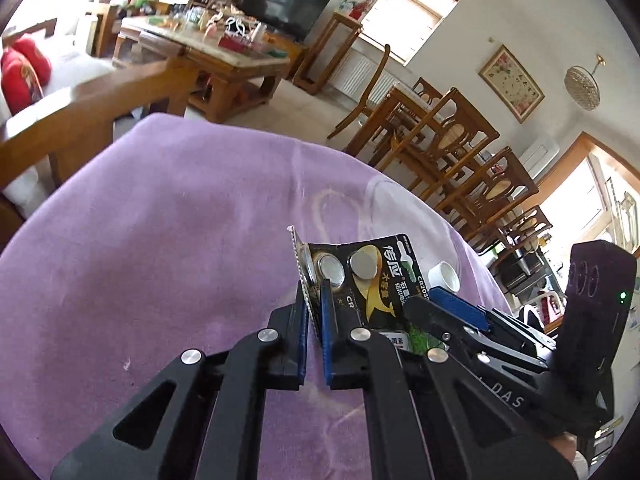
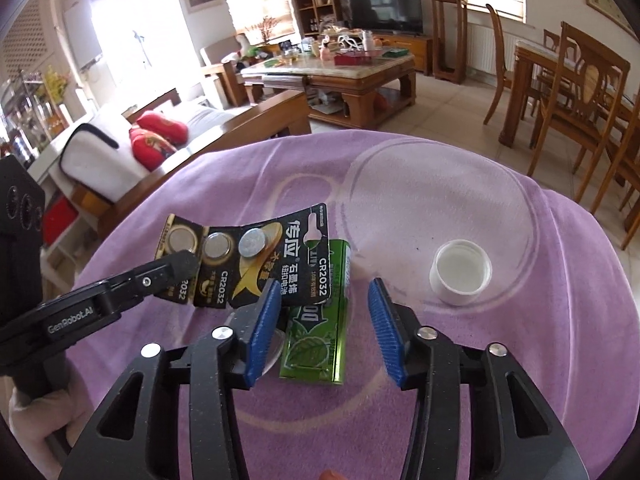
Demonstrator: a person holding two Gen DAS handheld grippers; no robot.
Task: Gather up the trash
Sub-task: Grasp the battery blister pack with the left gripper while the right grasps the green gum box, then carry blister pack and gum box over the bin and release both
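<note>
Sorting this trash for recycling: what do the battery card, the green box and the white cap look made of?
Battery card: glossy printed cardboard, seemingly; it bends and creases, with metal coin cells in it.
Green box: shiny, probably thin metal or coated card; hard to tell.
White cap: matte moulded plastic, by its smooth round wall.

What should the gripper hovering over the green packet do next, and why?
Probably close the right gripper on the green packet, which lies between its open blue pads without touching them. The left gripper already pinches the battery card, which overlaps the packet's far end.
</note>
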